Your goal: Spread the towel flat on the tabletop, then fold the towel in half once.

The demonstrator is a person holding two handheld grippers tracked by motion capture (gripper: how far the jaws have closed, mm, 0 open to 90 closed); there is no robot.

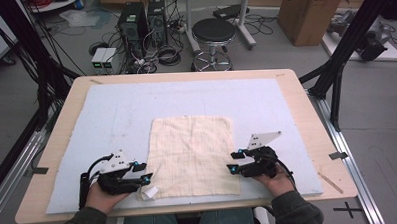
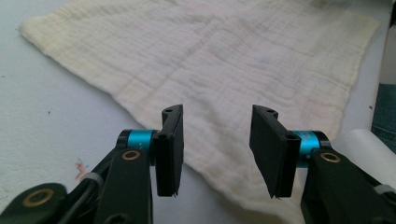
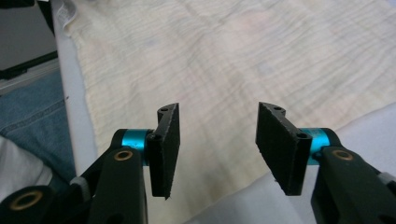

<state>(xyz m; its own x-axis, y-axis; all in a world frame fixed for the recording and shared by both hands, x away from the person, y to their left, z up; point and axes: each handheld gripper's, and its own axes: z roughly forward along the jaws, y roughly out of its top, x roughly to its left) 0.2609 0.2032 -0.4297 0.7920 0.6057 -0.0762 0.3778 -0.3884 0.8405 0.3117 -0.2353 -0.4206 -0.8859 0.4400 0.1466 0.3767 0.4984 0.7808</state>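
Pale blue padding (image 1: 111, 120) covers a wooden table (image 1: 306, 113) standing on a grey floor. On the padding, toward the person's edge, a cream cloth (image 1: 193, 152) lies spread flat, faintly creased in a grid. A small white tag (image 1: 150, 192) sticks out at the cloth's near left corner. The left gripper (image 1: 141, 173) sits at the cloth's left edge, jaws spread with nothing between them, right over that near corner. The right gripper (image 1: 234, 161) sits at the cloth's right edge, jaws likewise spread and empty, above the fabric's near right part. Beyond the table, past the cloth's far edge, stand a black stool (image 1: 213, 34), computer towers (image 1: 142, 24) amid cables, and a cardboard box (image 1: 310, 13).
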